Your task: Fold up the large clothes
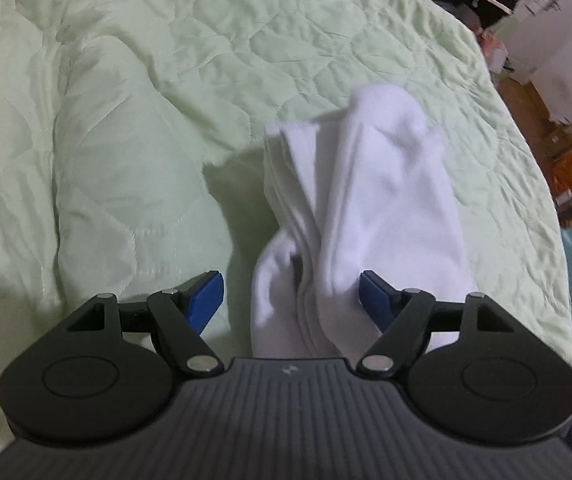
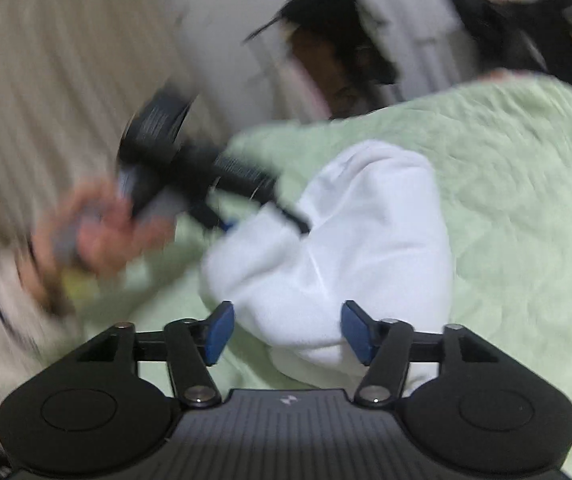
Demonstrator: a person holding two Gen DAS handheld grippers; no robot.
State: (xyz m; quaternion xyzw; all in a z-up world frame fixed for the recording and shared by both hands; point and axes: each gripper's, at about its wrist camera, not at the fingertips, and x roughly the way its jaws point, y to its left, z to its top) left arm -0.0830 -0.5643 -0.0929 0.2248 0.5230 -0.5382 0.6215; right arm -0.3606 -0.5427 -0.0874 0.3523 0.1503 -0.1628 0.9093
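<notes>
Left wrist view: left gripper has its jaws spread wide, gripping nothing; the white garment, already bundled in thick folds, lies on the green quilt and runs between the blue pads. Risk: closing here would catch only some layers, and lifting would let the fold open. Right wrist view, heavily blurred: right gripper also wide and empty, the garment just ahead, touching or near its right pad. Risk: fast motion could knock the bundle apart.

right gripper: fingers apart | white garment bunched on green quilt | left gripper blurred
</notes>
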